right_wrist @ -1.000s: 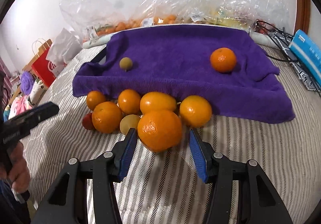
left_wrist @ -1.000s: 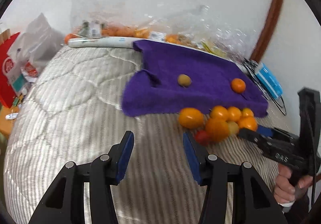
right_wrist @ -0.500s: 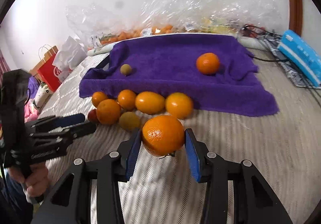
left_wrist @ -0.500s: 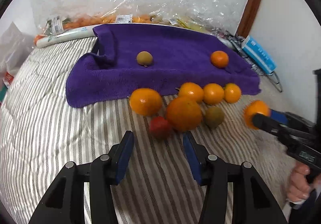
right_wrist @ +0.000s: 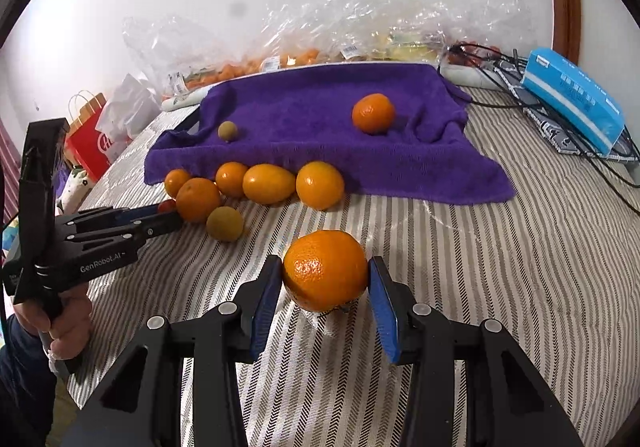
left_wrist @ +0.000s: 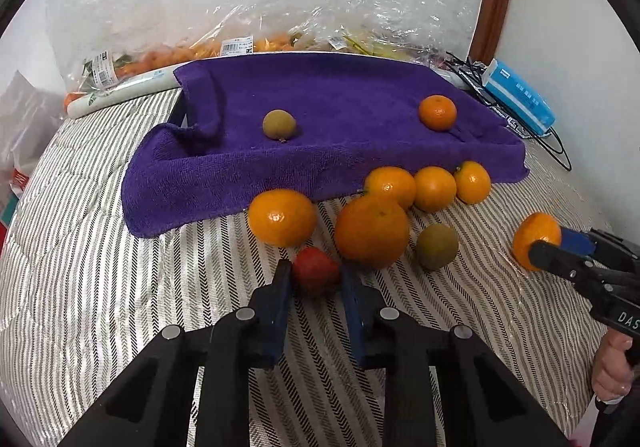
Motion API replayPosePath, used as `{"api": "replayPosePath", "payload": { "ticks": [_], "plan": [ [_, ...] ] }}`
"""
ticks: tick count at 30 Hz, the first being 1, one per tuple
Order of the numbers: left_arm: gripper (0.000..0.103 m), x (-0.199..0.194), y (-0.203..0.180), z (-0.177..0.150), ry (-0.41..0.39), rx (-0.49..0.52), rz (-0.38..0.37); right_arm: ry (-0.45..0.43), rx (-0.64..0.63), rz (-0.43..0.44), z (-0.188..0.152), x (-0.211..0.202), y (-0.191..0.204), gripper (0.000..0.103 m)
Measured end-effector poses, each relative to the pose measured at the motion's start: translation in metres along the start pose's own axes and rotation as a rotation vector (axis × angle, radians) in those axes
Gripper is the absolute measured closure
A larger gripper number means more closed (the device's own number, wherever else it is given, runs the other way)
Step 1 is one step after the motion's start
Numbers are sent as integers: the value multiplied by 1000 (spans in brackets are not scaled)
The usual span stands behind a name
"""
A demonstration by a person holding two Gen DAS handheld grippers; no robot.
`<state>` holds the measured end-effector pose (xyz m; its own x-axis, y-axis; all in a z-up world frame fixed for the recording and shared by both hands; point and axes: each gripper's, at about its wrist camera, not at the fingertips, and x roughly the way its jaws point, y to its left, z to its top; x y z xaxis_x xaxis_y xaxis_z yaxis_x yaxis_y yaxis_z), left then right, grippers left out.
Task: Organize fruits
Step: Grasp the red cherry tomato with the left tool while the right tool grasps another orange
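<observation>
A: Between the blue pads of the left gripper (left_wrist: pixel 314 279), in the left wrist view, sits the small red fruit (left_wrist: pixel 314 271); the jaws are pinched in on both its sides, so I read that as a grip; it lies dead ahead of the fingers, down on the striped bedcover (left_wrist: pixel 100 287)

B: And what crowds it?

A: The big orange (left_wrist: pixel 372 231) just beyond and to the right, near it or maybe touching; another orange (left_wrist: pixel 282 222) just beyond on the left; the green-brown fruit (left_wrist: pixel 437 246) further right; the purple towel (left_wrist: pixel 340 99) lies past them all, with one small orange and one greenish fruit on it; my guess is the red one must come up and back toward the camera before it can go forward to the towel

B: Over to the right wrist view?

A: Right gripper (right_wrist: pixel 325 279) is closed on a large orange (right_wrist: pixel 325 270), a pad against each flank, and it looks raised off the cover, well apart from the heap; the towel is straight ahead with bare cover between; the left gripper shows at the left edge, its tips reaching into the pile

B: Which hand has the easier run?

A: I'd say the right; nothing stands between its orange and the towel
</observation>
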<state>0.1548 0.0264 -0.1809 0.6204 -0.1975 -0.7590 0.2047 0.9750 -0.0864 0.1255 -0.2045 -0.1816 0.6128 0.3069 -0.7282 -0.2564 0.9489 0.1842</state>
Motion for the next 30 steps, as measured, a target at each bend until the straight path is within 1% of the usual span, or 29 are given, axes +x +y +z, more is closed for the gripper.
{"api": "replayPosePath", "payload": {
  "ticks": [5,12,14,17,22,25,27,30],
  "plan": [
    [79,-1,6,-1,-4,-33,-31,-1,4,8,-4,4,-1,59],
    [79,0,6,-1,-4,-36,-27,25,17,5,-6,12,-1,59],
    [79,0,5,-1,-4,-34,-21,23,28,18,-6,12,-2,59],
    [79,0,7,-1,-5,-47,-32,13,71,48,-5,12,-8,59],
    [79,-1,14,-1,-9,-76,-66,14,133,57,1,16,-16,56],
    [79,-1,16,-1,-11,-87,-79,10,147,59,4,18,-16,49],
    [79,-1,18,-2,-12,-97,-94,9,145,62,8,22,-13,42],
    [79,-2,23,-2,-17,-124,-126,12,137,42,13,26,-11,41]
  ]
}}
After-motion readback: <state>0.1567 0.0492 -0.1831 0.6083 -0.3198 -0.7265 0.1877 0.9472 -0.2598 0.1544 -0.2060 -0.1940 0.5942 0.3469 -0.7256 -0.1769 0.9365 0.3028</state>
